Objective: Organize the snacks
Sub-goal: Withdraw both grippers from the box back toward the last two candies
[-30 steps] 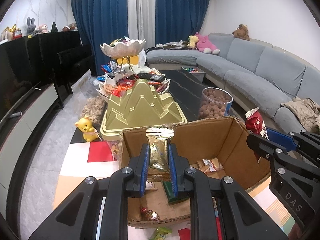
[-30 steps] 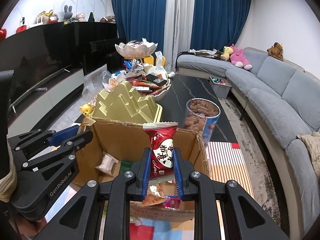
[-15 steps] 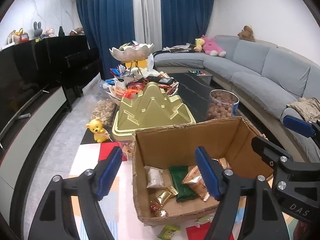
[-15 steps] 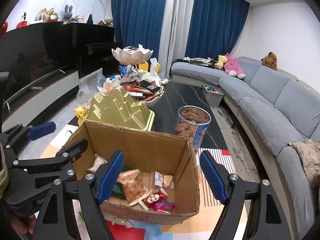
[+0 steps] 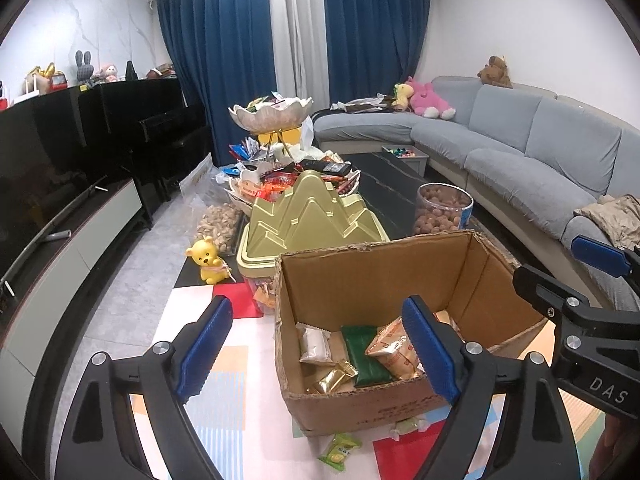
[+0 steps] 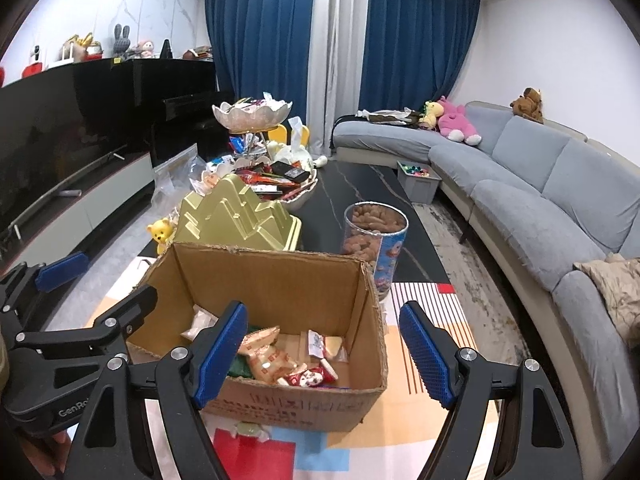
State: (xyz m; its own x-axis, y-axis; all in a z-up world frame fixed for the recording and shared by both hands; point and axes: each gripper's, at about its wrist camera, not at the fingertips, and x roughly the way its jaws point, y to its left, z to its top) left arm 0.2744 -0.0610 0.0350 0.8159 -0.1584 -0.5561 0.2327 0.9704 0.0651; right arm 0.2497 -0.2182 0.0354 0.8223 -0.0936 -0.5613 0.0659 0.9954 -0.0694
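Snacks: the loose packets are lying in the cardboard box (image 5: 384, 280) in the near middle of the scene; many more are heaping in the tiered dish (image 5: 276, 114) and on the tray at the far end of the dark table (image 5: 396, 178).
Box: it is standing open-topped on the patterned mat (image 5: 224, 364), just near of the gold mountain-shaped lid (image 5: 316, 212), with the clear jar of nuts (image 5: 442, 210) to its far right.
Contents: a white packet (image 5: 316, 344), a green packet (image 5: 366, 354), an orange biscuit packet (image 5: 394, 350) and a gold packet (image 5: 332, 378) are resting flat on the box floor; a red-and-white packet (image 6: 308, 378) is lying at the near right.
Left gripper (image 5: 316, 346): its jaws have just been opening; they are standing wide apart with nothing between the pads.
Right gripper (image 6: 324, 354): its jaws have just been opening too; they are gaping over the near rim, clamped on nothing.
Strays: a green-yellow packet (image 5: 340, 450) and a pale wrapped sweet (image 5: 408, 426) are lying on the mat just near of the box.
Doing it well: judging from this, both drops are finishing, so lifting clear of the cardboard rim before swinging away is wise; the strays on the mat seem the closest next pick, each needing a low, level approach so the pads are closing on the wrapper, not the mat.
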